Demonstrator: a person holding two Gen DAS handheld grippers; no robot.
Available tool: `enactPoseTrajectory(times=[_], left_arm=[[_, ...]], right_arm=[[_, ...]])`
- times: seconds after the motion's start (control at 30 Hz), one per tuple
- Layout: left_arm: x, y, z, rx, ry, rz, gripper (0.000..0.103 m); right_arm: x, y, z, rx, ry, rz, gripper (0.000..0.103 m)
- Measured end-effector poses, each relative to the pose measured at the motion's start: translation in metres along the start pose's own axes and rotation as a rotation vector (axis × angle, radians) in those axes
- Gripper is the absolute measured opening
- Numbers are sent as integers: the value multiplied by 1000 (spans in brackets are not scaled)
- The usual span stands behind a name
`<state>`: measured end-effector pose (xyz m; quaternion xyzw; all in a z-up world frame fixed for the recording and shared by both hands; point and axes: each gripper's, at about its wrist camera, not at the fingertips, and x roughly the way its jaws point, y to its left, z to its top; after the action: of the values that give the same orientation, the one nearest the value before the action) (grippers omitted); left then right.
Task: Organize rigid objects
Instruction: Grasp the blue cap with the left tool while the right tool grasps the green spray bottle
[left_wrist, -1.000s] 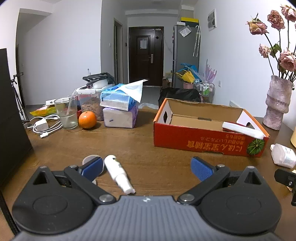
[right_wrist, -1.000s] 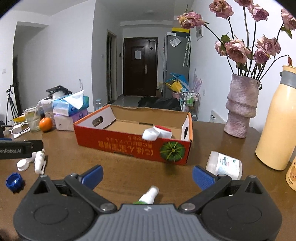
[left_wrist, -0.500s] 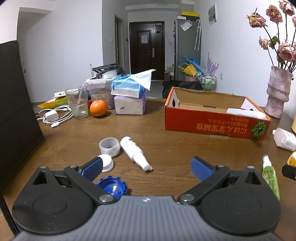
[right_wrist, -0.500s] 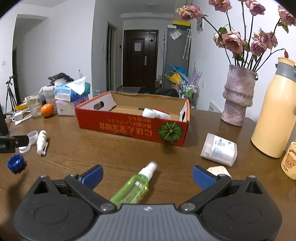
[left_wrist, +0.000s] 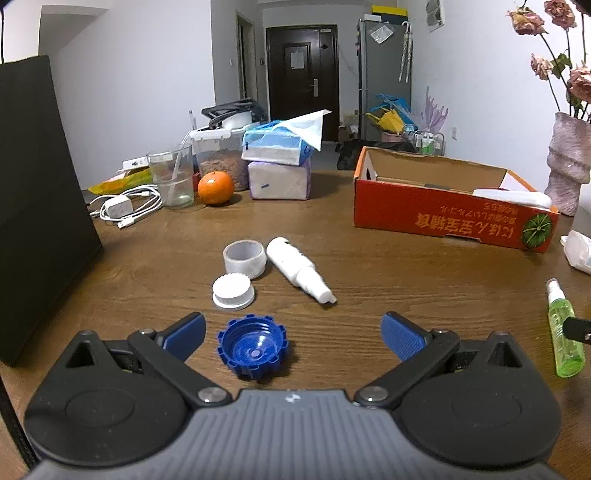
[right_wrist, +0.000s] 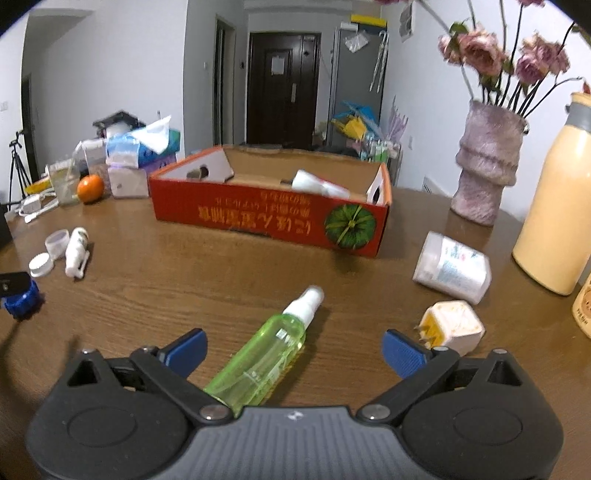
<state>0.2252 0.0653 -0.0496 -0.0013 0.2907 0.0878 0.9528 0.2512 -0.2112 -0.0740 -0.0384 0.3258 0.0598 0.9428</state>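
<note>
An orange cardboard box (left_wrist: 450, 218) stands on the wooden table with a white tube (right_wrist: 317, 183) inside; it also shows in the right wrist view (right_wrist: 273, 218). My left gripper (left_wrist: 293, 338) is open, with a blue cap (left_wrist: 253, 350) lying between its fingers. Beyond it lie a white cap (left_wrist: 233, 290), a clear ring cap (left_wrist: 245, 257) and a white spray bottle (left_wrist: 297, 268). My right gripper (right_wrist: 293, 349) is open, with a green spray bottle (right_wrist: 271, 345) lying between its fingers. A white jar (right_wrist: 452, 267) and a small white-and-yellow container (right_wrist: 452, 326) lie to the right.
A black box (left_wrist: 35, 206) stands at the left. Tissue packs (left_wrist: 279, 162), an orange (left_wrist: 216, 187), a glass (left_wrist: 173, 177) and a charger cable (left_wrist: 125, 205) sit at the back left. A vase of roses (right_wrist: 485, 166) and a yellow flask (right_wrist: 557, 206) stand at the right.
Both grippers have drawn back toward me and risen. The blue cap and the green bottle have come into view between the fingers. Both grippers stay open.
</note>
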Motion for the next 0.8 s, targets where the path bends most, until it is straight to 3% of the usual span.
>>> enactPoseTrajectory(times=[0.23, 0.37, 0.43, 0.5, 0.57, 0.8], left_arm=[[5, 6, -2, -12, 13, 15, 103], [9, 9, -3, -23, 23, 21, 103], [11, 11, -3, -29, 29, 22, 103], [13, 11, -3, -34, 33, 24, 103], [15, 13, -4, -39, 38, 28, 103], [25, 20, -4, -51, 62, 44, 103]], right_arm=[[30, 2, -3, 51, 98, 2, 81], [36, 1, -6, 59, 112, 15, 66], [35, 0, -6, 58, 103, 16, 58], [34, -1, -6, 59, 90, 23, 38], [34, -3, -7, 55, 76, 30, 30], [32, -9, -11, 71, 31, 53, 30]])
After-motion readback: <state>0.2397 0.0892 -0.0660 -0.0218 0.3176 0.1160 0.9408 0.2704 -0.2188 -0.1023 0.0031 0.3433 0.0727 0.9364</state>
